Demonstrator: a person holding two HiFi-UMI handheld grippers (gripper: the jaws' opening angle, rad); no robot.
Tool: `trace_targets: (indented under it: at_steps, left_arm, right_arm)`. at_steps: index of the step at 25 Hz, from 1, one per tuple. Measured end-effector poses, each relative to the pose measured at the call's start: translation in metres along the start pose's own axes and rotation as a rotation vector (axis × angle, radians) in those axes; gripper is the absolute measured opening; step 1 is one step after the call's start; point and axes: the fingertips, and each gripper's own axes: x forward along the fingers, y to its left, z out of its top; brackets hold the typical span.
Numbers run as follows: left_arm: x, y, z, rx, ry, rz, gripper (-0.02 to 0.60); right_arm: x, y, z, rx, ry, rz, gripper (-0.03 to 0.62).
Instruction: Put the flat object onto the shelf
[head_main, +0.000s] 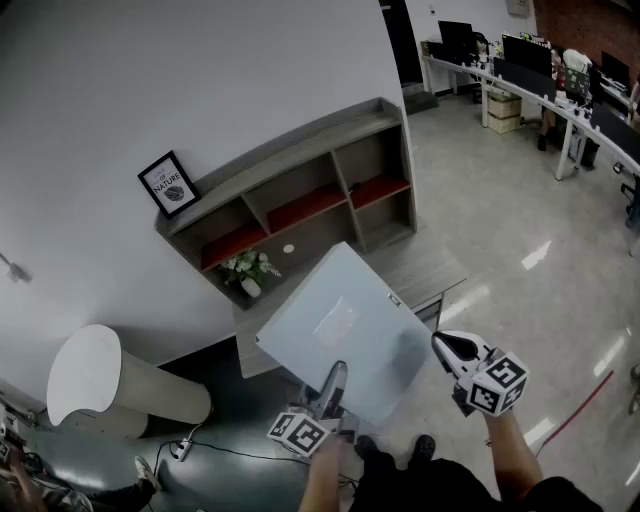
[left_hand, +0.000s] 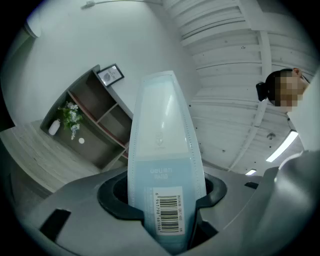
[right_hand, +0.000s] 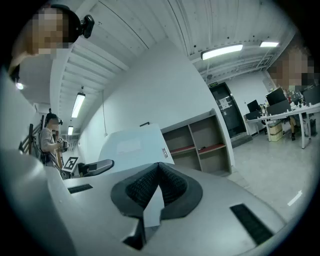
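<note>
1. L gripper (head_main: 335, 388) (left_hand: 162, 197): jaws pinch the barcode end of the flat object (head_main: 340, 325) (left_hand: 161, 145), which rises btwn them.
2. R gripper (head_main: 450, 348) (right_hand: 156, 189): jaws nearly together, nipping the object's thin corner; rest of sheet spreads to jaws' left.
3. Object in mid-air; shelf (head_main: 300, 200) ahead of both jaws, well apart.

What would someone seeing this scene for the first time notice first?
The flat pale-blue pouch fills the middle of the head view, clamped at its near edge by the left gripper and at its right corner by the right gripper. Beyond it, a grey shelf with red-lined compartments stands against the white wall. A framed picture stands on top of it and a small plant at its lower left.
</note>
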Motion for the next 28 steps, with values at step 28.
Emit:
trace_targets:
  at_steps: [28]
  left_arm:
    - [0.018, -0.024, -0.010, 0.021, -0.007, -0.031, 0.261]
  right_arm:
    - [-0.016, -0.014, -0.006, -0.004, 0.017, 0.003, 0.012]
